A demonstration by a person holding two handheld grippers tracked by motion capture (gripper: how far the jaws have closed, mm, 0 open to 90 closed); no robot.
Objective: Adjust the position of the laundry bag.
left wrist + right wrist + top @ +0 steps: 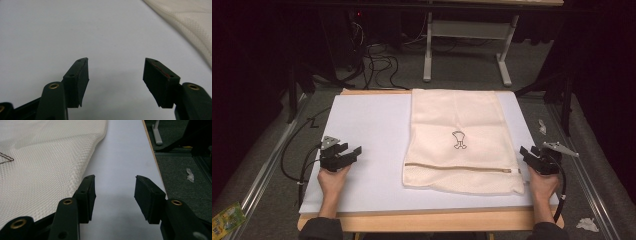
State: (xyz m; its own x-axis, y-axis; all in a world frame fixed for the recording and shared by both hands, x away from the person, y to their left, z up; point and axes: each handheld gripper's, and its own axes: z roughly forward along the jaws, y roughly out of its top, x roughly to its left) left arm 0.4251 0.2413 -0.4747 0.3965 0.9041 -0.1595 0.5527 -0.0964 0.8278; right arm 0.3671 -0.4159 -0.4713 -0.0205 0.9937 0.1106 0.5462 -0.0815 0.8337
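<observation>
A cream mesh laundry bag (459, 140) lies flat on the right half of the white board (367, 130), with a zipper across its near end and a small dark drawing in its middle. My left gripper (347, 151) rests open at the board's left side, well apart from the bag; its own view has bare board between the jaws (116, 72) and the bag's edge (190, 22) at the upper right. My right gripper (528, 153) stands open at the bag's right edge near the zipper end, empty, with the mesh (45, 162) just left of its jaws (115, 195).
The board sits on a wooden table (432, 220) whose edge shows at the front. Beyond it stand a grey table frame (467, 45) and loose cables (377, 65) on the floor. Crumpled paper bits (542, 126) lie on the floor at the right, a green packet (227, 217) at the left.
</observation>
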